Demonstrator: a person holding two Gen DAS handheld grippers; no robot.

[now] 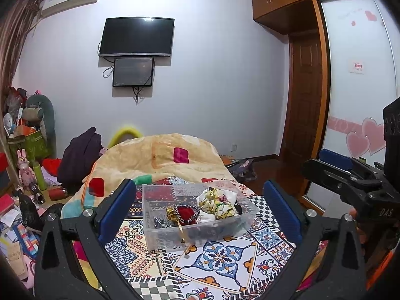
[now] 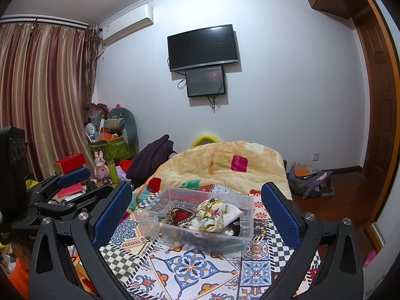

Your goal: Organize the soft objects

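- The left gripper (image 1: 200,215) has its blue-padded fingers (image 1: 117,205) spread wide, nothing between them; both pads sit apart from the container, one off each side.
- The right gripper (image 2: 197,215) is likewise spread wide and empty, its blue pads (image 2: 280,215) flanking the same container without touching it.
- In the left wrist view the right gripper shows at the right edge, held in the air beside the bed; in the right wrist view the left gripper shows at the left edge.
- Between the fingers of both views stands a clear plastic box (image 1: 160,237) (image 2: 246,197), resting on a patterned patchwork cloth (image 1: 220,260) (image 2: 190,267) spread over the bed.
- Inside the box lies a red heart-shaped pouch (image 1: 186,213) (image 2: 181,215) edged with beaded trim, with a gold cord (image 1: 180,230) hanging toward the near wall.
- Just beside it, to the right, lies a bundle of floral scrunchies (image 1: 218,205) (image 2: 208,216) in cream, yellow and green, on a white cloth.
- Darker items lie low in the box; what they are cannot be told.
- Beyond the box a yellow quilt (image 1: 160,155) (image 2: 225,160) is heaped on the bed.
- On the far wall hangs a dark television (image 1: 137,36) (image 2: 202,46), with a smaller screen (image 1: 133,72) (image 2: 205,81) just below.
- Striped curtains (image 2: 37,87) hang at the left, with clutter piled on the floor beneath.
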